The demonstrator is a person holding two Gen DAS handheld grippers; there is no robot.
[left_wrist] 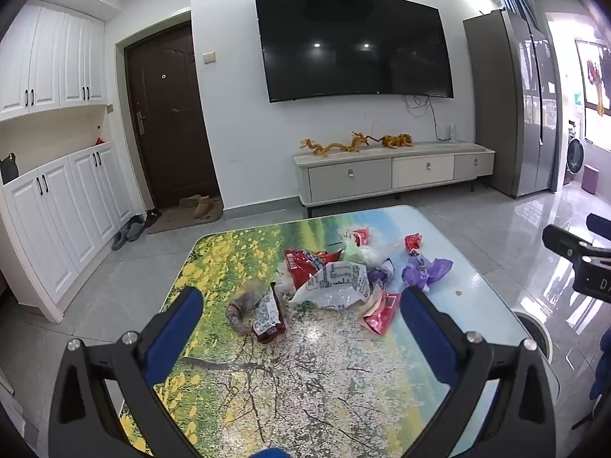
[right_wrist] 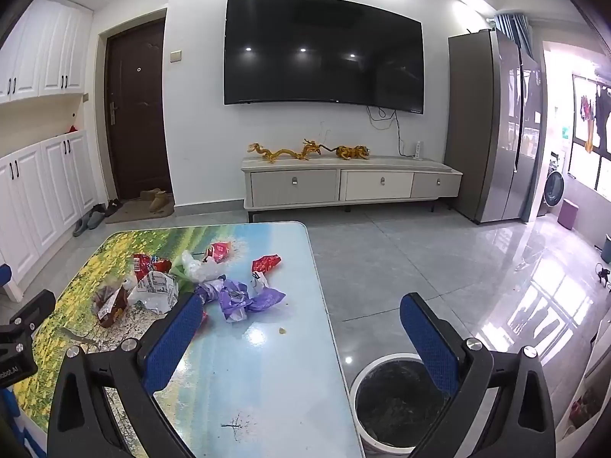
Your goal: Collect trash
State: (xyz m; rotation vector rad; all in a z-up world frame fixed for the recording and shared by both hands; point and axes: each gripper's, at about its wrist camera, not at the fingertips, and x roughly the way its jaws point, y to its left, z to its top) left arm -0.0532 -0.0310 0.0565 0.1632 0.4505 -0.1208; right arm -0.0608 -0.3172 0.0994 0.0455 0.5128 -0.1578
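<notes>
Nearest, my left claw (left_wrist: 301,316) and my right claw (right_wrist: 301,322): both spread wide, gripping nothing. Lower right of the right view: round bin (right_wrist: 357,381) on the floor beside the table (right_wrist: 267,374). Mid-frame on the tabletop: heap of trash, including a white printed bag (left_wrist: 336,286), purple wrapper (right_wrist: 244,299), red packets (right_wrist: 265,263). Far wall: television (left_wrist: 355,45) above a low cabinet (left_wrist: 393,171).

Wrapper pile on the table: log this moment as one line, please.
left gripper: open, empty | right gripper: open, empty | wrapper pile: untouched on table | trash bin: on floor beside table
</notes>
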